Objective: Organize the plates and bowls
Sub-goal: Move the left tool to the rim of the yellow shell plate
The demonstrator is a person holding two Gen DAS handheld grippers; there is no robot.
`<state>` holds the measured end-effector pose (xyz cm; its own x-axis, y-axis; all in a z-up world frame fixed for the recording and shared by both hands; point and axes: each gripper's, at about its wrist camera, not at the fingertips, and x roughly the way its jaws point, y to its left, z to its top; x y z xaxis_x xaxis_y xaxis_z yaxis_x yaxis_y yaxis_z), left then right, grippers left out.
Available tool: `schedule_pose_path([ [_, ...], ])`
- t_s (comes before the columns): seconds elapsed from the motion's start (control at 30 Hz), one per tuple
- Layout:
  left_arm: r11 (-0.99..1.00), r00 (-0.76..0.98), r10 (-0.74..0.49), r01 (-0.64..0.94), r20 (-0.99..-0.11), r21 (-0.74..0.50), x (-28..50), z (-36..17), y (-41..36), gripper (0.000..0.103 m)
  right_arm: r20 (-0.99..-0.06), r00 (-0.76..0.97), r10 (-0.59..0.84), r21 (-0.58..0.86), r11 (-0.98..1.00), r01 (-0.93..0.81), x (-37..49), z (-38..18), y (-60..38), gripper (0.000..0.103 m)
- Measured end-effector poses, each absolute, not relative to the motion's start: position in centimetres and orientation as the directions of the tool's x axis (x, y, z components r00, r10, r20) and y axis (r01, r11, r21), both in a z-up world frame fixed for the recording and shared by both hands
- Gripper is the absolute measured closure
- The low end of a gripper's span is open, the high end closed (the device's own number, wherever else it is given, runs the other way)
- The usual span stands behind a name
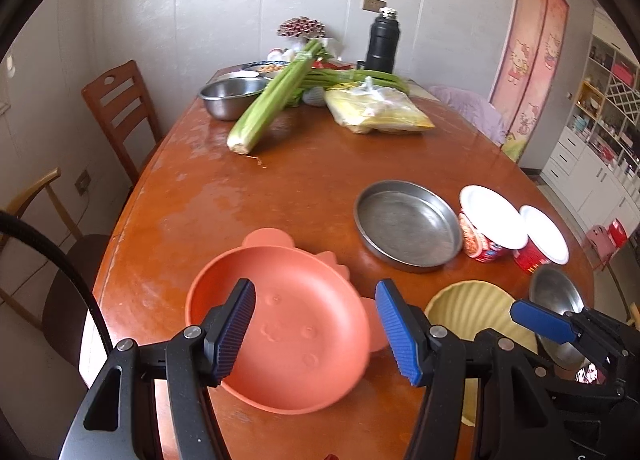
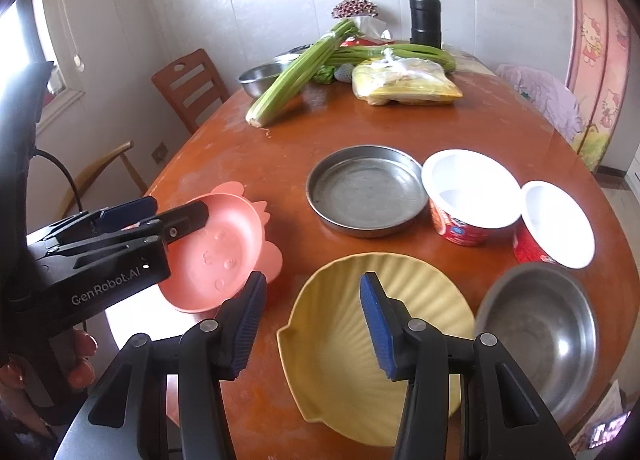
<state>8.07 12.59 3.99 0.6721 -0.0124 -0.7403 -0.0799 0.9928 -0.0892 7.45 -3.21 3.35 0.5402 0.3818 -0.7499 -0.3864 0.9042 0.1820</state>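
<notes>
Left wrist view: the left gripper hangs over the pink plate, its blue pads apart with nothing between them. The pink plate lies flat on the wooden table near its front edge. Taking the round steel pan as landmark, the pink plate sits nearer the camera and to the left of it; two red cups with white insides stand just beside the pan on the right; the yellow shell-shaped plate lies in front of it, with the right gripper partly over that plate. A celery bunch lies well beyond the pan.

Right wrist view: the right gripper hovers above the yellow shell-shaped plate, pads apart and gripping nothing. This plate lies in front of the steel pan; a steel bowl sits to the plate's right, and the pink plate is left of the pan, with the left gripper over it, jaws parted
</notes>
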Motion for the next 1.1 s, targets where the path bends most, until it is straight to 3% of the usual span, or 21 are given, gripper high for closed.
schedule_pose_path([
  [0.47,0.998,0.661,-0.054,0.005,-0.749,-0.068,7.1,4.0,7.9,0.041,-0.753,0.548,0.364,0.193,0.918,-0.346,4.2,3.0,-8.0,0.053],
  [1.1,0.996,0.569,-0.087,0.058,-0.818,-0.065,5.4,-0.1,3.7,0.041,-0.769,0.515,0.379,0.258,0.921,-0.292,1.5,0.9,-12.1,0.052],
])
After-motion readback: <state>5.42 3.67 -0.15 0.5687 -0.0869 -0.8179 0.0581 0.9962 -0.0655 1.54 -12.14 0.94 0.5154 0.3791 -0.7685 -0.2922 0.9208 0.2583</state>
